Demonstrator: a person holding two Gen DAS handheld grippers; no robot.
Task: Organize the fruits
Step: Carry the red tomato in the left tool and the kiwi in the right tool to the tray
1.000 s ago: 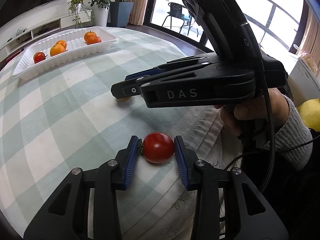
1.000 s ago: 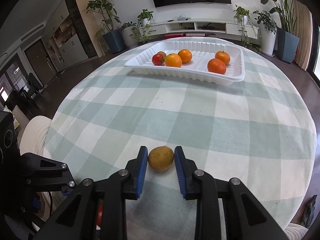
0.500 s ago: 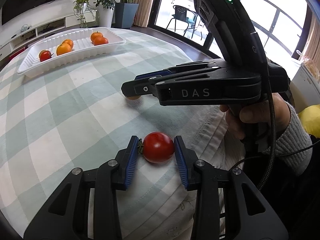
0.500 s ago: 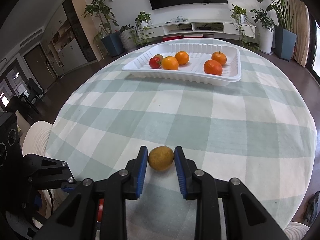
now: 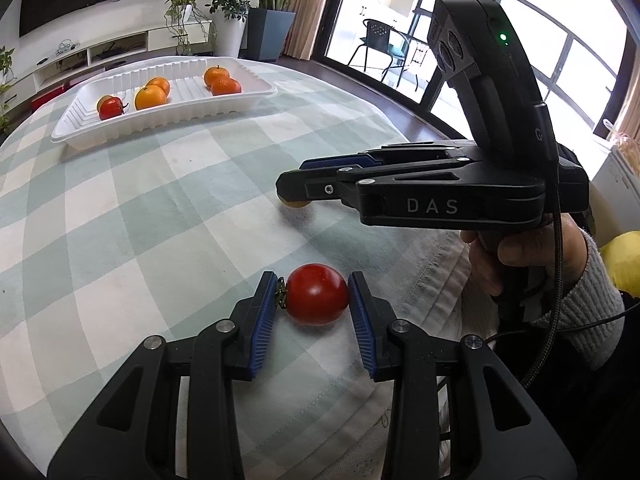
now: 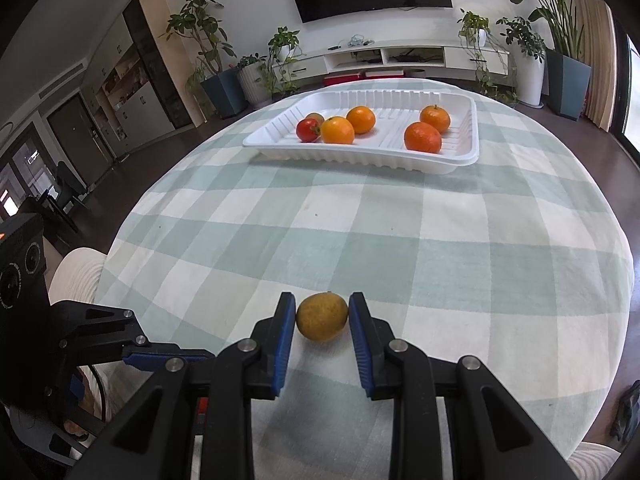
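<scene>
Two hand-held grippers are working at the near edge of a round bench covered in a pale green checked cloth. The left gripper [image 5: 316, 300] is holding a red tomato [image 5: 317, 294] between its blue fingers [image 5: 264, 324], which are sitting narrow: the right pad is pressing the fruit's side, while the left pad is meeting the little green stem end, so the tomato's stem axis is lying sideways, across the grip. The right gripper [image 6: 322, 320] is closing narrowly on a small yellow-brown fruit [image 6: 322, 317], both pads touching its sides.

Both fruits are sitting low over the cloth; whether they are lifted clear cannot be told. The white tray [image 6: 360, 158] is lying straight ahead of both sets of fingers, well apart, at the far side of the bench. It is already holding four oranges [image 6: 423, 137], a second tomato [image 6: 307, 129] and a brownish fruit half hidden behind it.

Judging by the views, the tray appears about equally far from each hand, so either could carry first.
</scene>
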